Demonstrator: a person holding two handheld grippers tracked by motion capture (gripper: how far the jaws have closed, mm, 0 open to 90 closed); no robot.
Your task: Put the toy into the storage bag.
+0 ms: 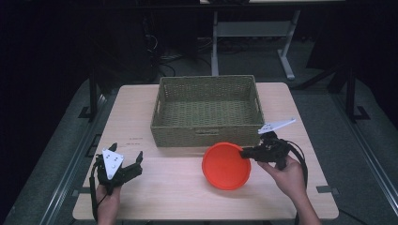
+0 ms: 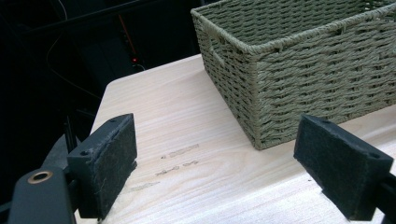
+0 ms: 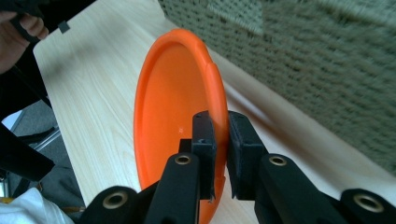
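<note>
While your right gripper (image 1: 245,153) sits at the lower right of the high view, its jaws are clenched on the rim of an orange plate (image 1: 225,166), which lies just below the middle of the frame on the pale wooden table (image 1: 155,192). Your right hand (image 1: 287,174) wraps the gripper's body from below, and a grey three-cornered plate juts up and to the right from it. In the right gripper view, the two black jaws pinch the plate's (image 3: 173,102) edge between them at the bottom centre, and the plate stands tilted on edge, its hollow face turned toward the left of the frame.

A woven green-grey basket (image 1: 206,132) occupies the centre of the high view, directly above the orange plate; the plate's upper edge is just beside the basket's near wall, though you cannot tell whether they touch.

Your left gripper (image 1: 126,165) rests at the lower left of the high view, held by your left hand (image 1: 108,199), well apart from the plate. In the left gripper view its padded jaws stand wide apart, released, with bare table between them and the basket's (image 2: 299,79) corner at upper right.
</note>
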